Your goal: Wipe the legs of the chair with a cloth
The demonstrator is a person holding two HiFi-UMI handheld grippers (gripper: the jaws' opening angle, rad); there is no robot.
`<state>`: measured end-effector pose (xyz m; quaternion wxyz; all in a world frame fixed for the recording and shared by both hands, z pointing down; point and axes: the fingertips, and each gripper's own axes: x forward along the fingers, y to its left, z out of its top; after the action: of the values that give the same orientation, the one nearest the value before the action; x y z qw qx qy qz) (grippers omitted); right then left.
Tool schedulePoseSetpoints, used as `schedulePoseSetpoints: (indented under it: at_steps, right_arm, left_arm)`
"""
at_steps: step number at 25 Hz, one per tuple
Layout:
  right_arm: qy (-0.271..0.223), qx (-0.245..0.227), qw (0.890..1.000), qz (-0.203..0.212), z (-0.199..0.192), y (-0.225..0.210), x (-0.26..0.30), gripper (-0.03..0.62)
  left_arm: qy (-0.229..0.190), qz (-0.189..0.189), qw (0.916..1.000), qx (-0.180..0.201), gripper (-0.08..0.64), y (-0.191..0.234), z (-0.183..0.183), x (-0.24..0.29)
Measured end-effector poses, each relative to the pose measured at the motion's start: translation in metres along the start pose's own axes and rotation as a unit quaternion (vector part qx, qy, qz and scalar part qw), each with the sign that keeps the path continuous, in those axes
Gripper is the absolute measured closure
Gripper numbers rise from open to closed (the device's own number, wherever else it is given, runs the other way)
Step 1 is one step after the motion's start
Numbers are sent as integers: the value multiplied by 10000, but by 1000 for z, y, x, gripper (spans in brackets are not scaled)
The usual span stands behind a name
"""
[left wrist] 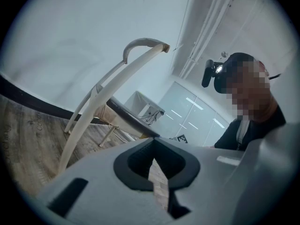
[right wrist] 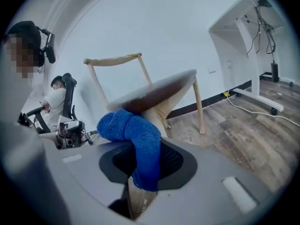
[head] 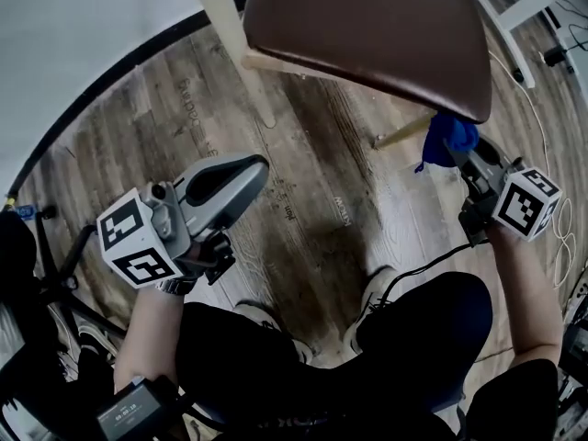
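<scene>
The chair has a brown seat (head: 367, 26) on pale wooden legs and stands on the wood floor ahead of me. One leg (head: 404, 134) slants down beneath the seat's right edge. My right gripper (head: 462, 154) is shut on a blue cloth (head: 450, 139), which is pressed up by that leg under the seat. In the right gripper view the cloth (right wrist: 136, 135) bunches out of the right gripper (right wrist: 145, 168), just under the seat (right wrist: 154, 93). My left gripper (head: 241, 175) hangs left of the chair, shut and holding nothing. In its own view the left gripper (left wrist: 157, 165) points at the chair's backrest (left wrist: 145, 46).
A white wall with black skirting (head: 110, 72) runs behind the chair. At the right stands a white desk frame (right wrist: 248, 46), with cables (head: 556, 237) on the floor. Another person sits in an office chair (right wrist: 58, 102). My own knees and shoes (head: 377, 292) are below.
</scene>
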<state>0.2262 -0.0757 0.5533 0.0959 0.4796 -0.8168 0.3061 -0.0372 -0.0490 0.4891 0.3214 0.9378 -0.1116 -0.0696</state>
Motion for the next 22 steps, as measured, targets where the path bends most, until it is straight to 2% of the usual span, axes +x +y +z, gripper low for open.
schedulePoseSetpoints:
  at_steps: [5,9,11,14,17,20,22]
  right_arm:
    - [-619,-232,9978,-86,12,15,-19,495]
    - [-1307,-266,9902,403,33,53,-41,497]
    - [-1480,-362,9866,591,44,71,-48,497]
    - [-1611,-425,9832,748,56,89,-52,497]
    - [-1634,-380,9824,820,68,100,-53,495]
    - [-1506,-262,9842,889,82,113,-58,495]
    - [-1317,-116,9871,900,92,126,-69,495]
  left_arm:
    - [-67,34,10000,-13,561,2,2,0]
    - [-128,59,9999,-14,561,3,6,0]
    - [-152,79,9999,-10,561,3,8,0]
    - [-199,149,9997,18,561,5,11,-2]
    - [-262,352,9987,253,561,4,17,-6]
    - [-391,601,9959,552,561,-8,28,-11]
    - [-422,892,9938,513,561,-18,30,-17]
